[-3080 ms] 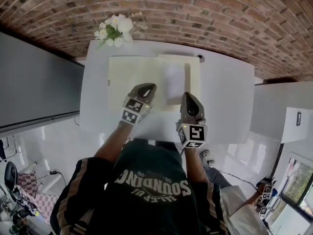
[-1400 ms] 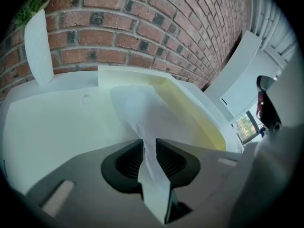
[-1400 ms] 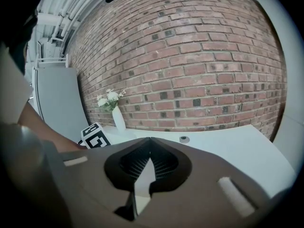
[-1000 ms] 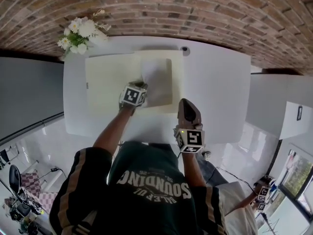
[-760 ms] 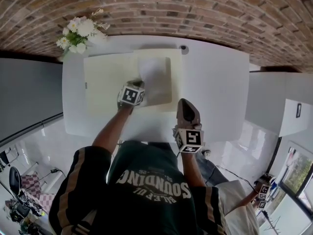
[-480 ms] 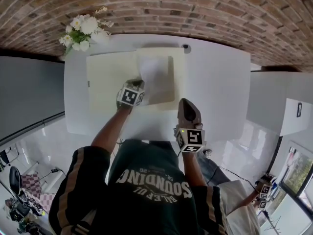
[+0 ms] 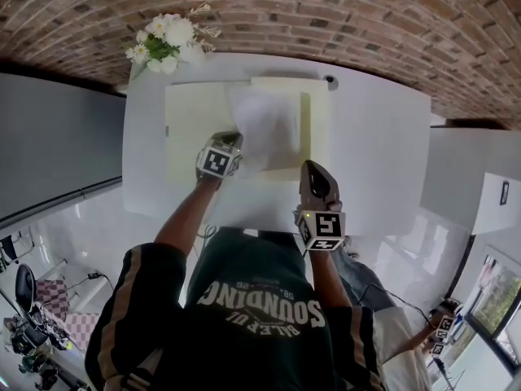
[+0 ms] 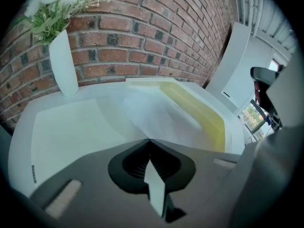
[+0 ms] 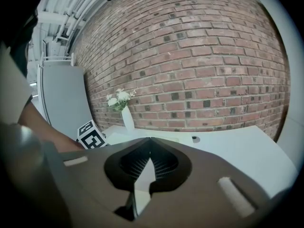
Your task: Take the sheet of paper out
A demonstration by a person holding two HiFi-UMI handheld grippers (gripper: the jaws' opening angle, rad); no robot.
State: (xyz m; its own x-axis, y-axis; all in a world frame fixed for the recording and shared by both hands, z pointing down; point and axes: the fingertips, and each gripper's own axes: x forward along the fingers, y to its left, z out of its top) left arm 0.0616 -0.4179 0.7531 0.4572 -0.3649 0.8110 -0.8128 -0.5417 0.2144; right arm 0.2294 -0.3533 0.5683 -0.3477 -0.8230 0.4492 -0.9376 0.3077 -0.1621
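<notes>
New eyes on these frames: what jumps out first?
The white sheet of paper stands out, pinched at its near corner by the left gripper and bowed up over the open cream folder in the middle of the table. Next come the flowers at the table's far left corner, against the brick wall. The right gripper hangs shut and empty near the front edge.

The head view looks steeply down on the white worktop (image 7: pixel 374 153). The left gripper view and right gripper view sit low over it, facing the brick wall (image 9: pixel 213 56). All three share the flower vase (image 7: pixel 167 43).
</notes>
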